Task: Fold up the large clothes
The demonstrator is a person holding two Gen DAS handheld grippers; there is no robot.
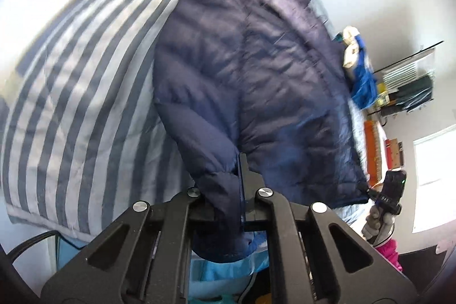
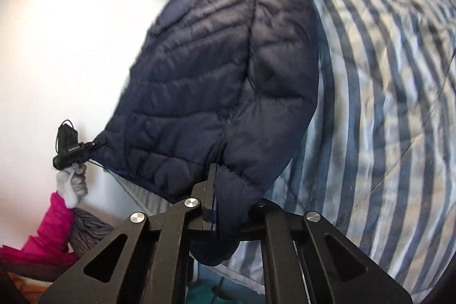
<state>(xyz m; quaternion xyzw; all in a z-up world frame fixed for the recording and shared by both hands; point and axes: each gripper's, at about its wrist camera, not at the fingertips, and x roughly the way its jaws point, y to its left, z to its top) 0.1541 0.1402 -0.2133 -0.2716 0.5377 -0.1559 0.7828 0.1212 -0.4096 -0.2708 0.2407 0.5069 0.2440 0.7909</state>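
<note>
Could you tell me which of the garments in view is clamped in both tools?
The navy puffer jacket: the left tool and right tool each pinch a sleeve cuff. The bright blue garment lies untouched beyond it.

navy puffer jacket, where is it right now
The navy puffer jacket lies spread on the striped bedspread, one cuff pinched by the left gripper, the other by the right gripper.

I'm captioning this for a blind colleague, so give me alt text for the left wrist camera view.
The left gripper is shut on a cuff of a navy puffer jacket spread across a blue and white striped bedspread. At far right, the right gripper holds the jacket's hem corner, in a gloved hand.
</note>
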